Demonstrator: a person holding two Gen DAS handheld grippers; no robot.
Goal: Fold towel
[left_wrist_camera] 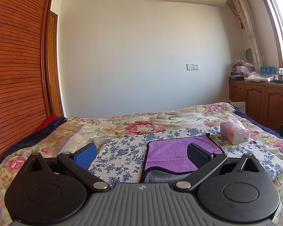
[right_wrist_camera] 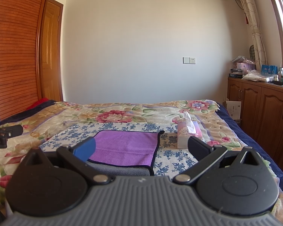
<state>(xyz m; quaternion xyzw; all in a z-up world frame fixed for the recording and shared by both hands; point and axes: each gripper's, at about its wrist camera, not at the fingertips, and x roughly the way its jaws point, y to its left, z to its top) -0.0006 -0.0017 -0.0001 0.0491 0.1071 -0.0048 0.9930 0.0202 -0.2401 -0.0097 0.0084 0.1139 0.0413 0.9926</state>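
Note:
A purple towel (left_wrist_camera: 171, 150) with a dark edge and grey underside lies folded over on a blue-flowered cloth (left_wrist_camera: 122, 150) on the bed. In the right wrist view the towel (right_wrist_camera: 126, 146) sits ahead, its grey layer showing at the near edge. My left gripper (left_wrist_camera: 141, 155) is open and empty, just short of the towel's near left corner. My right gripper (right_wrist_camera: 141, 148) is open and empty, above the towel's near right part. The left gripper also shows at the left edge of the right wrist view (right_wrist_camera: 1, 135).
A pink tissue box (left_wrist_camera: 234, 132) stands on the bed right of the towel, also seen in the right wrist view (right_wrist_camera: 186, 135). A floral quilt (left_wrist_camera: 137, 126) covers the bed. A wooden wardrobe (left_wrist_camera: 15, 66) is at the left, wooden cabinets (right_wrist_camera: 264, 109) at the right.

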